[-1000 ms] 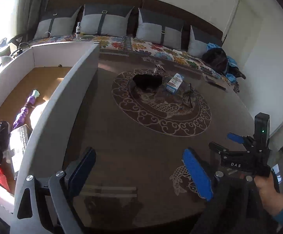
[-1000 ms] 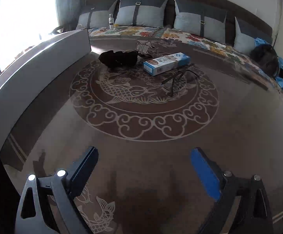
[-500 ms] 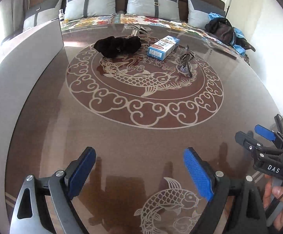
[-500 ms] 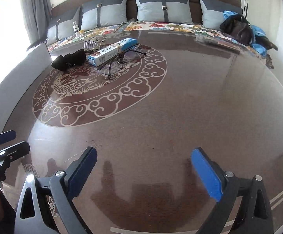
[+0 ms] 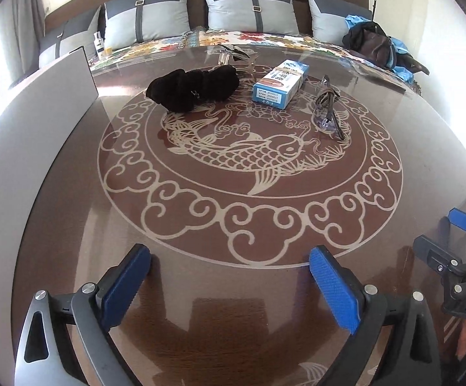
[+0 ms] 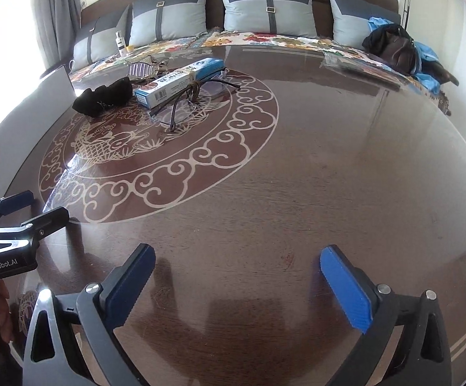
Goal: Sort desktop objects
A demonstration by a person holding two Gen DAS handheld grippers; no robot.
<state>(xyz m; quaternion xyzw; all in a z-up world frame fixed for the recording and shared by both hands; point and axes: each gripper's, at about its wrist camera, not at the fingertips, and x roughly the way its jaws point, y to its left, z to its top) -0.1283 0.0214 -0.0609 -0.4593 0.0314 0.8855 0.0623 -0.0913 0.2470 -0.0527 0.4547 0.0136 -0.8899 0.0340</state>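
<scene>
looking across the glossy table, i have both tongs released and their jaws opening wider, nothing between them: the left gripper and the right gripper hover over bare tabletop at the near edge. the things to sort sit well apart from me, clustered on the far side of the fish medallion: a black fuzzy bundle, a blue and white carton just beside it, and a pair of eyeglasses to the right. i judge the bundle soft and light, so a pinch across its middle should do. the carton looks stiff and light; i'd take it across its narrow sides. the eyeglasses seem fragile and slippery, best held at the bridge or a folded temple, gently. behind the bundle lies something clear and glinting; i cannot make out what it is. a grey panel on the left hides whatever lies beyond it.
</scene>
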